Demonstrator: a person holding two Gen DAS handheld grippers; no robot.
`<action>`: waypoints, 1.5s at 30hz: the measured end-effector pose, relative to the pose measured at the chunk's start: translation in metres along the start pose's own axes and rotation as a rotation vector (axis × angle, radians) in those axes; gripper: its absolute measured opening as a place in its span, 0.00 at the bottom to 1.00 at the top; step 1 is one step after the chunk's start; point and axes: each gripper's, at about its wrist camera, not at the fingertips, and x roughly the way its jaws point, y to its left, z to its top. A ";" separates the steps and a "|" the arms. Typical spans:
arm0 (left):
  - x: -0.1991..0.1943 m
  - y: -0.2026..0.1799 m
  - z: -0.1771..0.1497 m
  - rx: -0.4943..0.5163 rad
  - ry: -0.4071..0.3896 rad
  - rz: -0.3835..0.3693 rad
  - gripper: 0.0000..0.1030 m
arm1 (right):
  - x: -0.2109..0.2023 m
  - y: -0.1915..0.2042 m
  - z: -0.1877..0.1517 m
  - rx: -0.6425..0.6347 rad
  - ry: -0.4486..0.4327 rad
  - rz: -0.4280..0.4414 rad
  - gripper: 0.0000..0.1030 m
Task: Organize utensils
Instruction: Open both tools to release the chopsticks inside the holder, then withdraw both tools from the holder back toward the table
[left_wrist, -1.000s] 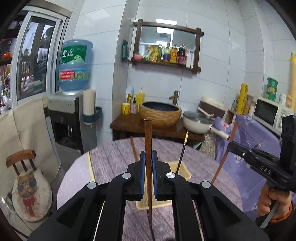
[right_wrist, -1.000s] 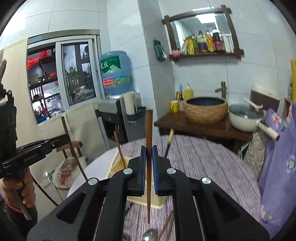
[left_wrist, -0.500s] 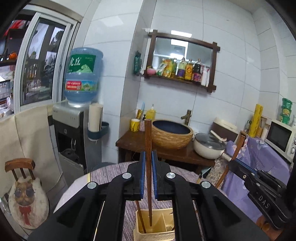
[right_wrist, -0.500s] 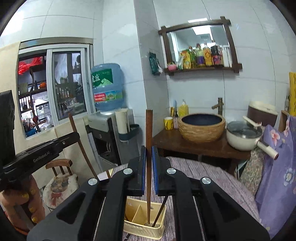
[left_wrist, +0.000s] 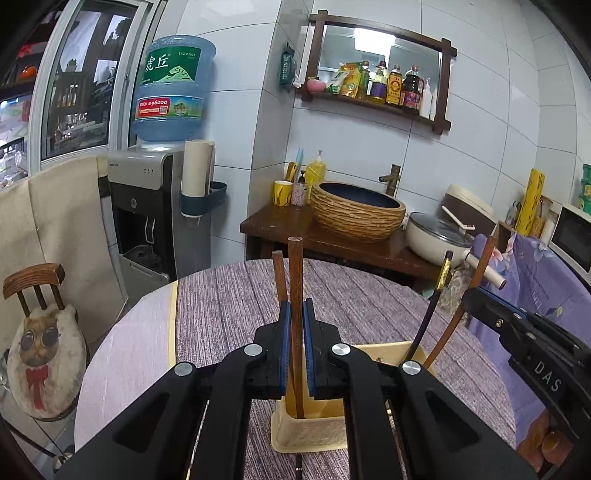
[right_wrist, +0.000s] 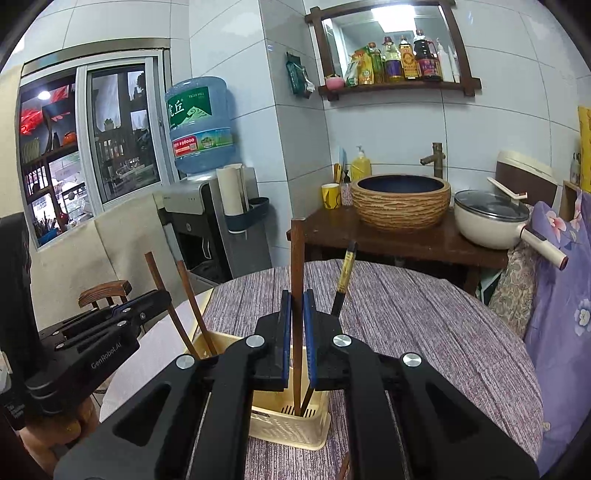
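Observation:
A cream plastic utensil holder (left_wrist: 310, 430) (right_wrist: 295, 424) stands on the round table. My left gripper (left_wrist: 295, 314) is shut on a brown wooden chopstick (left_wrist: 295, 277), held upright with its lower end inside the holder's left compartment. My right gripper (right_wrist: 297, 306) is shut on another brown chopstick (right_wrist: 297, 258), upright with its tip in the holder's right compartment. A second brown chopstick (left_wrist: 279, 273) and a dark chopstick with a gold band (right_wrist: 345, 277) also stand in the holder. Each gripper shows in the other's view, the right one (left_wrist: 476, 299) and the left one (right_wrist: 162, 295).
The table has a purple-grey striped cloth (left_wrist: 229, 306). Behind it are a wooden counter with a woven basin (left_wrist: 356, 214), a white pot (left_wrist: 436, 236), a water dispenser (left_wrist: 159, 206) and a chair with a cat cushion (left_wrist: 40, 350). A purple floral cloth (right_wrist: 557, 295) lies at right.
Both grippers have come down with their chopsticks, so the lower ends now sit deeper in the holder. The holder and table appear closer and higher in both views.

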 end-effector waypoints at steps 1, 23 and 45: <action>0.001 0.000 -0.001 0.002 0.004 0.000 0.07 | 0.002 -0.001 -0.001 0.003 0.006 -0.001 0.08; -0.039 0.001 -0.018 0.045 -0.060 -0.019 0.56 | -0.032 0.001 -0.016 -0.047 -0.100 -0.035 0.45; -0.053 0.029 -0.116 0.083 0.144 0.002 0.87 | -0.046 -0.040 -0.140 0.017 0.214 -0.092 0.57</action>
